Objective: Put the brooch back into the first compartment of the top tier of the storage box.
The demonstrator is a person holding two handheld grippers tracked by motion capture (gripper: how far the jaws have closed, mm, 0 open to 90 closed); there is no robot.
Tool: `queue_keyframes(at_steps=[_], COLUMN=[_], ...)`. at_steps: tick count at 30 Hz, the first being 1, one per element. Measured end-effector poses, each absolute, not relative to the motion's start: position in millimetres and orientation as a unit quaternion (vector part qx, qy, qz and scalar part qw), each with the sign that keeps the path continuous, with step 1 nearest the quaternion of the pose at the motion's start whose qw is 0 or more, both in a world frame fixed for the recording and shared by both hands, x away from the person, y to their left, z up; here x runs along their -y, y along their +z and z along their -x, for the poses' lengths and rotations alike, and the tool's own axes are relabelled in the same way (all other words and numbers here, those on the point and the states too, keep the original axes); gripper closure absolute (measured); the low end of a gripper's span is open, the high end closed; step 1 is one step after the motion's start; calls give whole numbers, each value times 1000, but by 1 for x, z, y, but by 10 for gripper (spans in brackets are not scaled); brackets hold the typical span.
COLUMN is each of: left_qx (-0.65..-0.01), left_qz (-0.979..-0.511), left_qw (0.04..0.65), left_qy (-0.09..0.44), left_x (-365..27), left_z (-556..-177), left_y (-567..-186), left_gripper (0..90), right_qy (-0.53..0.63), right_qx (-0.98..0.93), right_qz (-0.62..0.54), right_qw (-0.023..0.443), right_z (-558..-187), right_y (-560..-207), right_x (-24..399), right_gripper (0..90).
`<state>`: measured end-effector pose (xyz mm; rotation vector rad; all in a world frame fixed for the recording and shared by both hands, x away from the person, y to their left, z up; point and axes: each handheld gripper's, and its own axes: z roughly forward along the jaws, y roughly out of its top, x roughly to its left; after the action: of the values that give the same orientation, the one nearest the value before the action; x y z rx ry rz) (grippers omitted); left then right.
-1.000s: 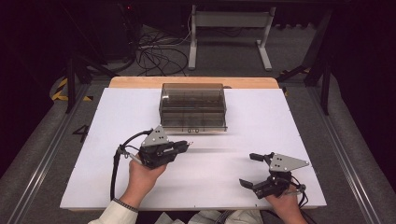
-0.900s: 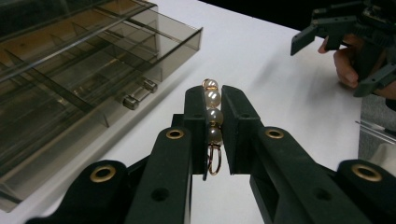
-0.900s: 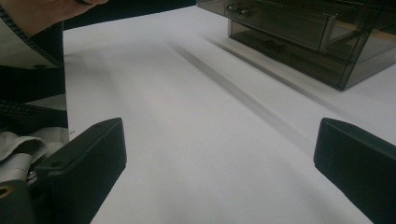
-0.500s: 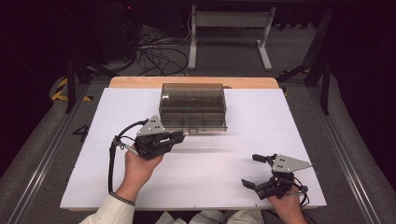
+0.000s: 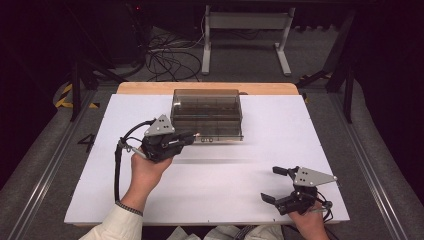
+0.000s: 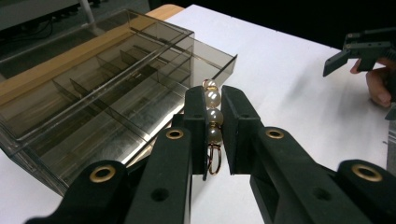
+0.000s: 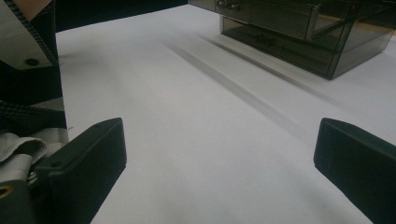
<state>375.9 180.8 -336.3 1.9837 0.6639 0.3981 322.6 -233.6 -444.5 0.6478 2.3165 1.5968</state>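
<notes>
Pearls on a short gold-linked strand (image 6: 212, 116) sit pinched in the left claw (image 6: 214, 122), held just beside the smoky drawer box (image 5: 206, 112). Right claw (image 5: 280, 185) rests spread near the bench (image 5: 225, 175) edge. Best to keep the pinch firm and lower the strand squarely over one compartment before letting go.

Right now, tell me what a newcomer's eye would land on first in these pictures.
First, the pearl bracelet, pinched upright between the black jaws of the left gripper, just in front of the smoky clear organizer box at the far middle of the white table. The box's partitioned compartments look empty, and a drawer stands pulled out at its front. Near the table's front right corner, the right gripper rests wide open, holding nothing.
</notes>
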Motion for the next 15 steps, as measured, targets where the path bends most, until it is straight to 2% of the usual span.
queue_keyframes(at_steps=[15], left_qx=[-296], left_qz=[-801], left_qw=[491], left_qy=[172], left_x=[-183], left_z=[-395], left_y=[-339], left_gripper=[815], right_qy=[550], right_qx=[-796], right_qz=[-220], right_qw=[126], right_z=[-322], right_y=[-444], right_x=[233], right_gripper=[29])
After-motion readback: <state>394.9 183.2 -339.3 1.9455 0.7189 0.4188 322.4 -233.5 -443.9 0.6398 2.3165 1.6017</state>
